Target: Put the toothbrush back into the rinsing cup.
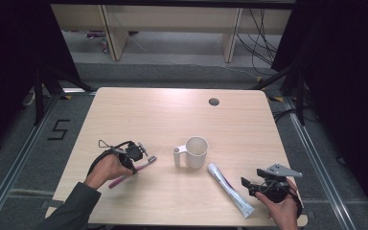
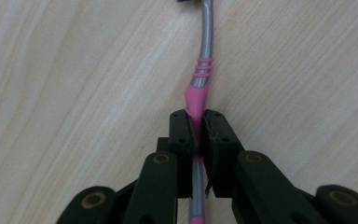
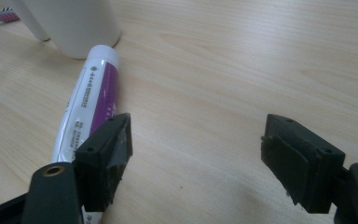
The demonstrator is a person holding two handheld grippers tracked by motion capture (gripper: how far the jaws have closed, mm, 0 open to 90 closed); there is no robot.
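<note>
From the high view, the left gripper (image 1: pixel 141 152) sits toward the table's (image 1: pixel 139 105) left edge, about midway between the near and far edges, and its jaws are clamped on a pink and grey toothbrush (image 1: pixel 133 171). The brush lies slanted, head pointing toward the middle of the table and handle end toward the near left corner. A white mug (image 1: pixel 195 152) stands upright near the table's centre, its handle turned to the left. Just to its right a white toothpaste tube (image 1: pixel 229 189) lies flat, running from beside the mug toward the near right corner. The right gripper (image 1: pixel 248 185) rests by the near right corner, just beside the tube and apart from it, jaws spread with nothing between them. A round grommet hole (image 1: pixel 214 101) sits near the far edge.

In the left gripper view, the two black jaws are pressed shut on the toothbrush (image 2: pixel 196 100) at its pink grip section; the grey neck runs onward above the wooden tabletop (image 2: pixel 74 84).

In the right gripper view, the jaws stand wide apart over bare wood. The toothpaste tube (image 3: pixel 91 100) lies just left of the left jaw, its cap end close to the base of the mug (image 3: pixel 81 25). The toothbrush head (image 3: pixel 2 17) shows at the top left corner
</note>
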